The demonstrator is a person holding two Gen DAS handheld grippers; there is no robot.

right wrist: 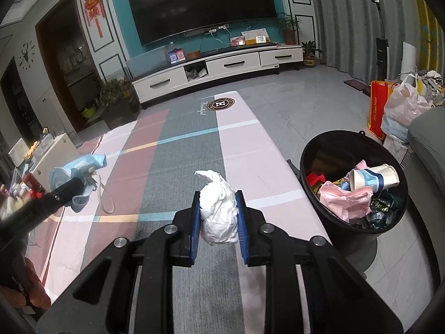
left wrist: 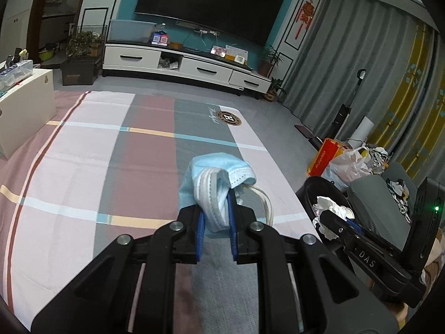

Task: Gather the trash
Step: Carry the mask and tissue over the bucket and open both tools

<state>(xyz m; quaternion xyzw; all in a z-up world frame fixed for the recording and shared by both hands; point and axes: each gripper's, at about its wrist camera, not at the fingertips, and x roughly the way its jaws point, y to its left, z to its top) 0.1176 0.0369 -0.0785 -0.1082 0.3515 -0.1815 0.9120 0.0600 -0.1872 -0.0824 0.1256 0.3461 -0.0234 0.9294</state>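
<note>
My left gripper (left wrist: 216,211) is shut on a crumpled blue face mask (left wrist: 215,178) with white ear loops and holds it above the striped tablecloth (left wrist: 111,150). It also shows in the right wrist view (right wrist: 76,183) at the left with the mask (right wrist: 75,167). My right gripper (right wrist: 218,208) is shut on a crumpled white tissue wad (right wrist: 219,208) above the table. The black trash bin (right wrist: 328,150), holding paper cups, pink paper and wrappers, stands on the floor to the right of the table. In the left wrist view the right gripper (left wrist: 332,218) is over the bin (left wrist: 319,186).
A white box (left wrist: 25,103) stands on the table's left side. Plastic bags and a red paper bag (right wrist: 378,108) sit on the floor past the bin. A grey sofa (right wrist: 428,139) is at the right. A TV cabinet (right wrist: 217,66) stands far ahead.
</note>
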